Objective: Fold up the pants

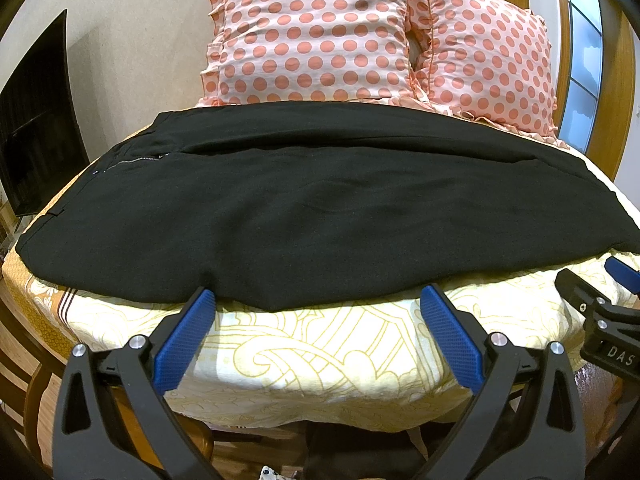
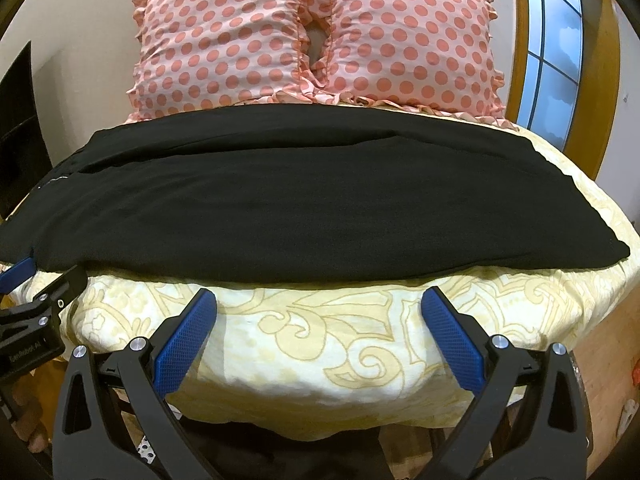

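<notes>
Black pants (image 1: pixel 304 208) lie lengthwise across the bed (image 1: pixel 320 344), apparently one leg over the other, waistband left of the jaws; cross-folds judged not yet done. Left gripper (image 1: pixel 316 300): jaws spread, holding nothing, near hem just ahead, touching the left tip. Right gripper (image 2: pixel 320 300): jaws spread, empty, hem slightly beyond.

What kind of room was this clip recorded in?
Most likely a bedroom: black pants lie across a bed with a yellow patterned sheet, and two pink polka-dot pillows sit at its head.
</notes>
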Motion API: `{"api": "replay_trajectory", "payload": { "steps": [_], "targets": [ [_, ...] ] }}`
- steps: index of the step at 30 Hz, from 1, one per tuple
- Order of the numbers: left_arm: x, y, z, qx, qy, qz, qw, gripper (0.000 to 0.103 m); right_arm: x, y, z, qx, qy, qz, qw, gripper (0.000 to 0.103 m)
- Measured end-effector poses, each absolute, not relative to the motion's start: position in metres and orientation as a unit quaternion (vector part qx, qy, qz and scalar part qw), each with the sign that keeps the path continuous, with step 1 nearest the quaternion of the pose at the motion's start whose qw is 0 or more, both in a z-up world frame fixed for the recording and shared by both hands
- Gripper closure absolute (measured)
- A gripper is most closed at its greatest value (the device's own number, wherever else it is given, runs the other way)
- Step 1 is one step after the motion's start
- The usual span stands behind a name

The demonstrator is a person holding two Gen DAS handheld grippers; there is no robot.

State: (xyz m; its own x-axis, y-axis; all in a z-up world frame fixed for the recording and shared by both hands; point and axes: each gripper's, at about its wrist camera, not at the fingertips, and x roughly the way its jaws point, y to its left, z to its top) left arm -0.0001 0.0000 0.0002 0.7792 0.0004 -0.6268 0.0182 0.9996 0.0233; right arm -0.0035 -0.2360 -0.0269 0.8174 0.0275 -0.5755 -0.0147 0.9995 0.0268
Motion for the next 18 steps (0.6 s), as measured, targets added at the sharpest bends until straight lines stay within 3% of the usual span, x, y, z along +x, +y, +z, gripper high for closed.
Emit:
{"api": "replay_trajectory", "payload": {
  "steps": [18],
  "targets": [
    [0.0019, -0.0001, 0.0007, 0.014, 0.342, -0.006, 0.940, 0.002, -0.0022, -0.2340, -0.0283, 0.014, 0.309, 0.007, 0.951, 0.001]
  ]
}}
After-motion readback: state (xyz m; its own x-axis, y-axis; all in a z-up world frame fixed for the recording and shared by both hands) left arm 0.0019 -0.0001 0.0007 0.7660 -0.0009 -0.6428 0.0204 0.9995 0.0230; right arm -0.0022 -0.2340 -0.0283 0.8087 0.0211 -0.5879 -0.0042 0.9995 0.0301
